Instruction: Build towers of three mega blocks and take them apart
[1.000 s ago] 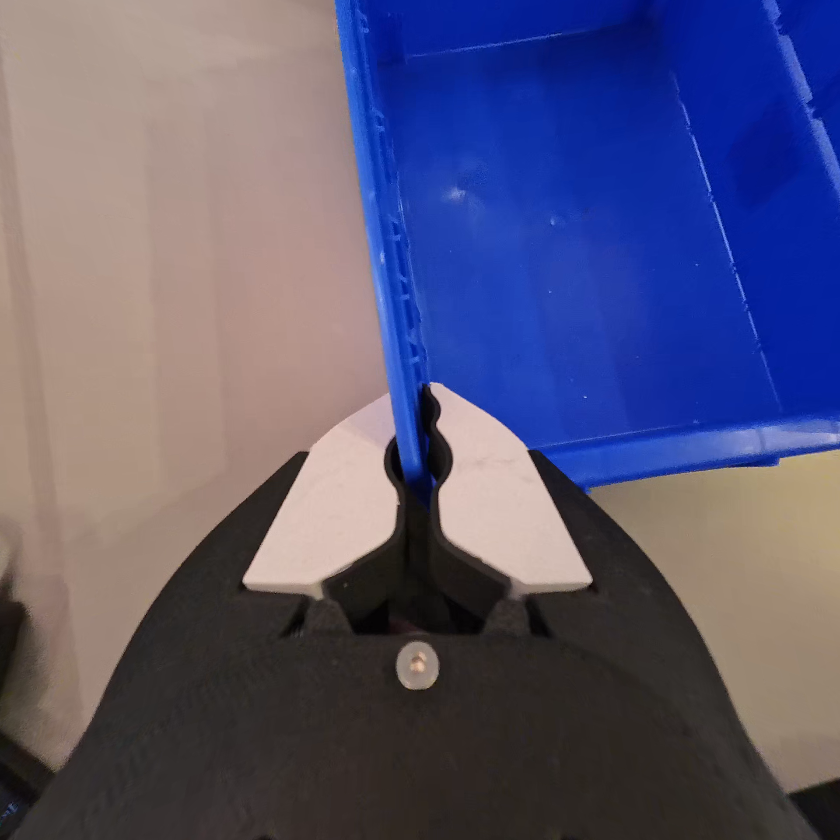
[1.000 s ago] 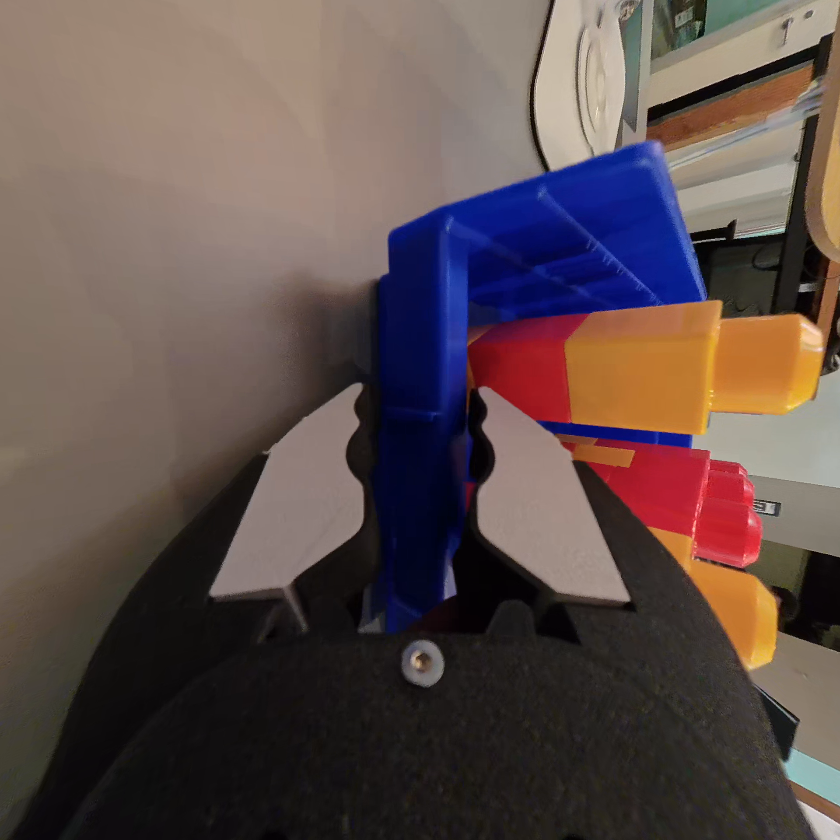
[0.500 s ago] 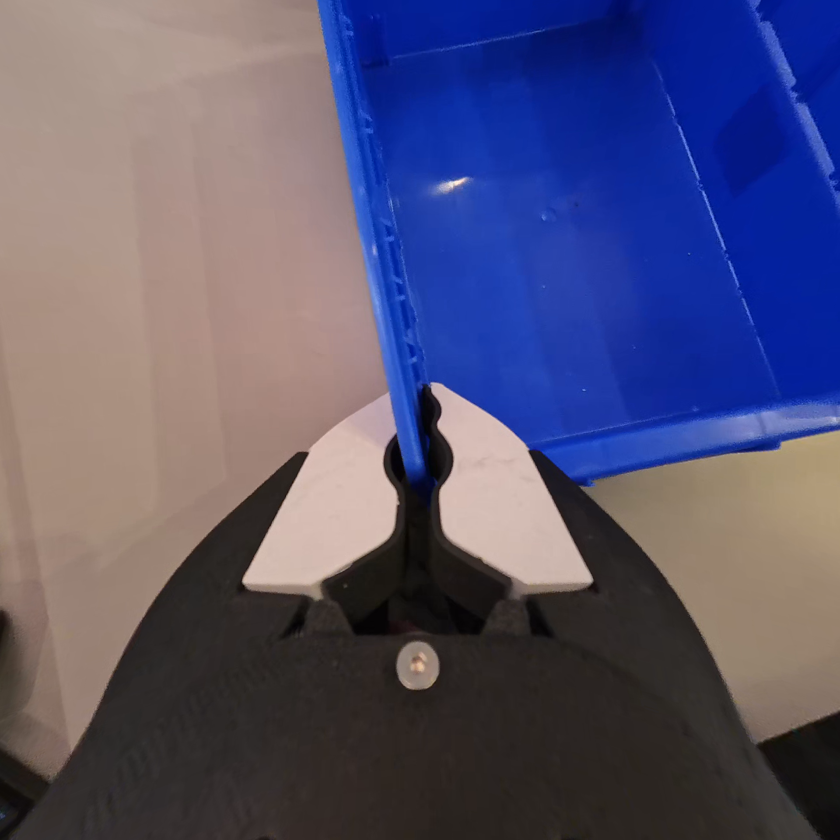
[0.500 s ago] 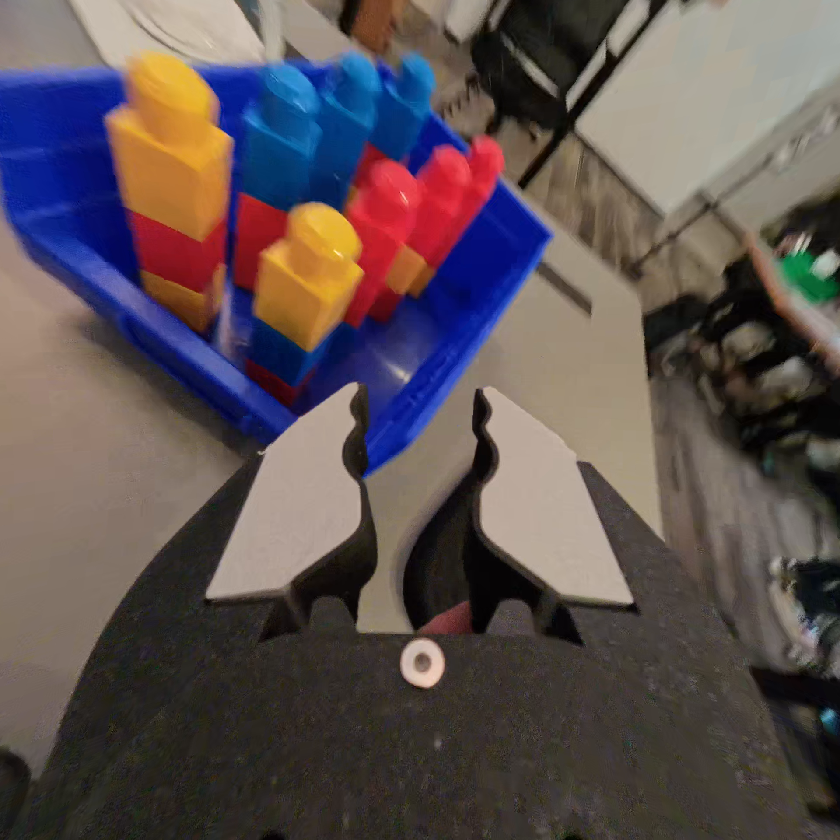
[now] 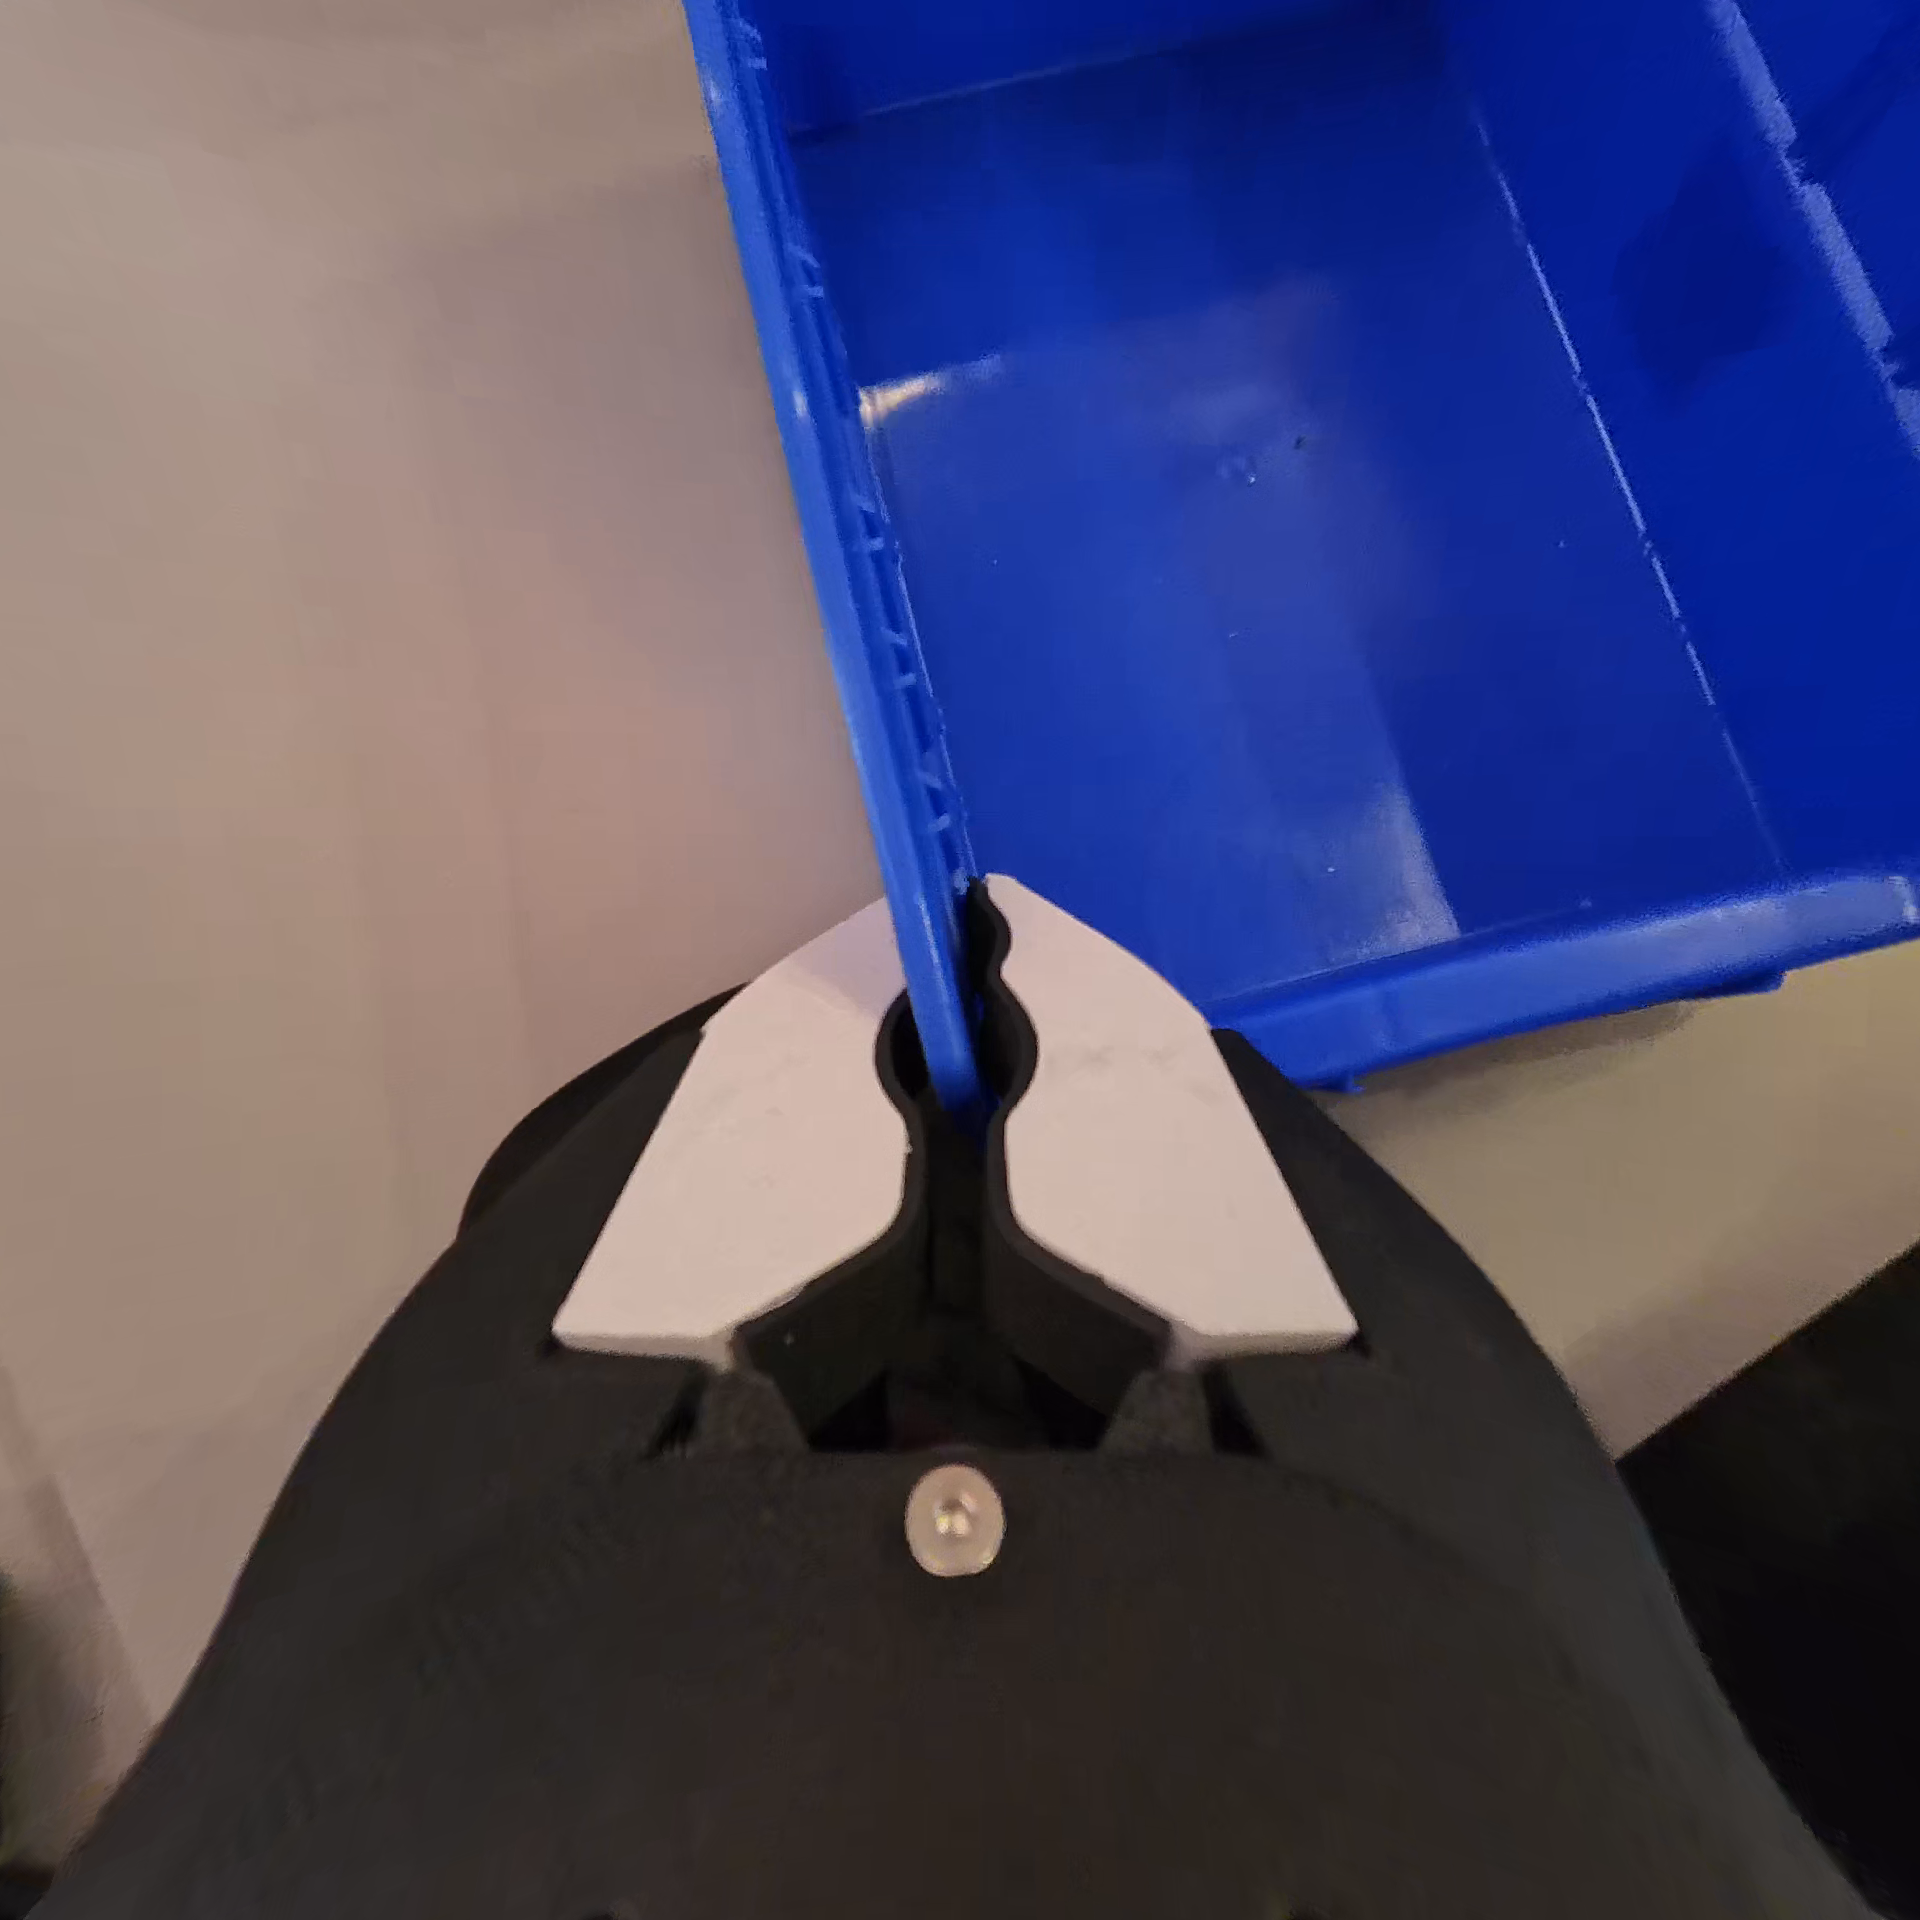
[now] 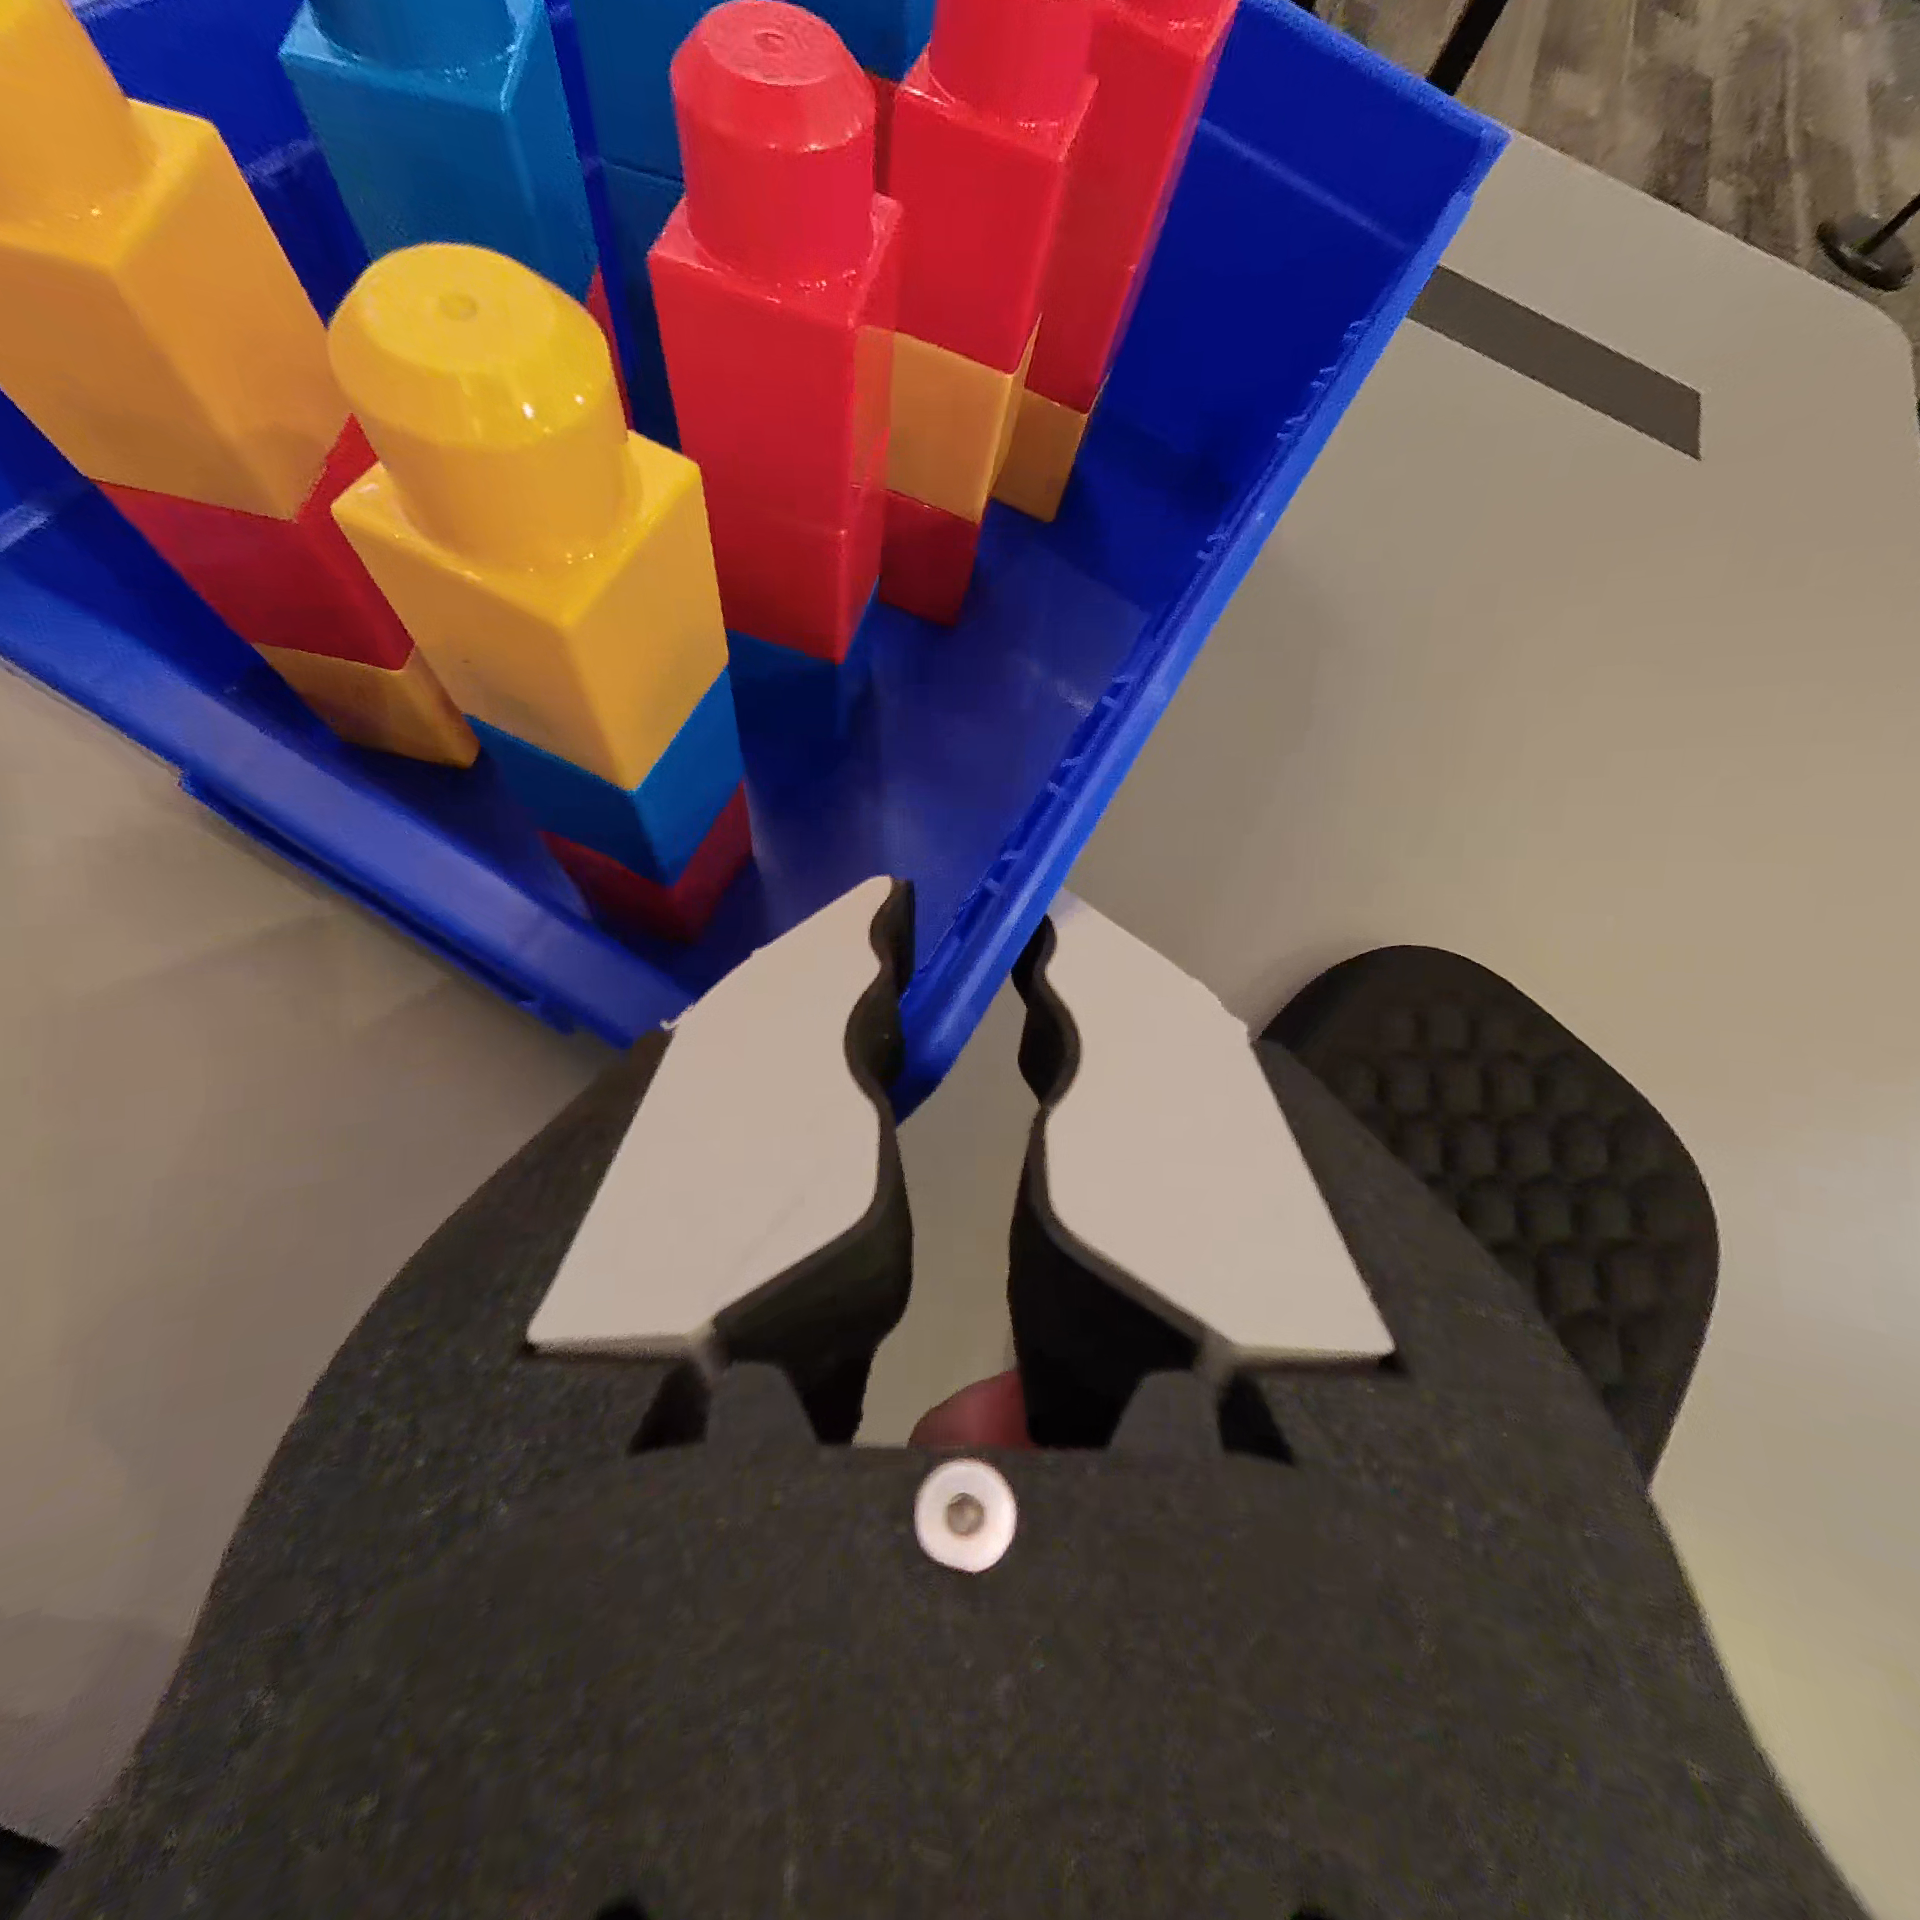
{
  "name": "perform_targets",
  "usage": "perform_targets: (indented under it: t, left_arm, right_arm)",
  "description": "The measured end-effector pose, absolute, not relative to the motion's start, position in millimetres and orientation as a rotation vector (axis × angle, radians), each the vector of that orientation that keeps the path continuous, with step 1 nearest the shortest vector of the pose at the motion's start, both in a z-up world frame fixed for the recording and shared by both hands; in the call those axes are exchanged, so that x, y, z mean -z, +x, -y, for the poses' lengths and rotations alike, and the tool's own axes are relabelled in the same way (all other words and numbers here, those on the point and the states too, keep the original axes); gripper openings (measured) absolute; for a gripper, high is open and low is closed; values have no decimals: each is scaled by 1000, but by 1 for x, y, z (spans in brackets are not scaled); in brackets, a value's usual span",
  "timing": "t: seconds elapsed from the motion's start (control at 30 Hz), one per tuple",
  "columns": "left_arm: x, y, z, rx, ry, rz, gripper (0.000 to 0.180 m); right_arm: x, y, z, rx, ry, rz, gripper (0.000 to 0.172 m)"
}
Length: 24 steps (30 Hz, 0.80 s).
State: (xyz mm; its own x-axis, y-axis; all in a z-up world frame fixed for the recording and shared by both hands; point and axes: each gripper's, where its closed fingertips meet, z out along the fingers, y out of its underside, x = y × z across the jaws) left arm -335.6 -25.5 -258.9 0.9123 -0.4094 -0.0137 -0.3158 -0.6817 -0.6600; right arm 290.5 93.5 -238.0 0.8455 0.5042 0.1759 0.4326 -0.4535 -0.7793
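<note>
— Left wrist view: any writing showing?
— None. The left gripper (image 5: pixel 951 997) is clamping the wall of an empty blue bin (image 5: pixel 1299 623), whose right side is running off frame.
— Right wrist view?
— The right gripper (image 6: pixel 961 997) is straddling a second bin's wall (image 6: pixel 1195 644), jaws parted, not squeezing. The block towers (image 6: pixel 582 540) are standing inside, tops cropped.

Left gripper (image 5: pixel 948 997) clamped on blue bin wall (image 5: pixel 831 436); right gripper (image 6: pixel 961 997) parted, straddling bin corner (image 6: pixel 935 1039), pads apart.
</note>
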Motion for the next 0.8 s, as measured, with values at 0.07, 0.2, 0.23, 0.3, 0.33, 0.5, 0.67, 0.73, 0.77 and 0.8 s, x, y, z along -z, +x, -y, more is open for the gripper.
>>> perform_targets:
  t: [0.07,0.2,0.23,0.3,0.33,0.5,0.67,0.73,0.77,0.8]
  left_arm:
    - [258,-331,27,202,-2368,-560,4]
    - [258,-316,32,273,-2341,-699,4]
    - [258,-311,34,292,-2334,-731,4]
    - [258,-302,37,334,-2322,-797,4]
    - [258,-298,39,348,-2314,-832,3]
    - [257,-275,50,457,-2286,-986,3]
    - [257,-257,63,523,-2252,-1108,3]
    - [258,-249,67,561,-2239,-1141,3]
    - [257,-244,69,573,-2229,-1158,3]
    - [257,-240,70,581,-2222,-1177,3]
  right_arm:
    - [238,290,-93,-115,-2099,703,17]
    - [238,292,-91,-134,-2088,756,13]
    - [238,292,-91,-145,-2087,764,12]
    - [238,292,-91,-161,-2080,792,8]
    - [238,291,-91,-169,-2068,826,7]
    - [238,280,-91,-244,-2038,933,6]
    - [239,276,-95,-295,-2003,1044,7]
    - [239,274,-98,-324,-1994,1073,7]
    - [239,272,-100,-332,-1987,1091,7]
    - [239,271,-101,-338,-1978,1113,6]
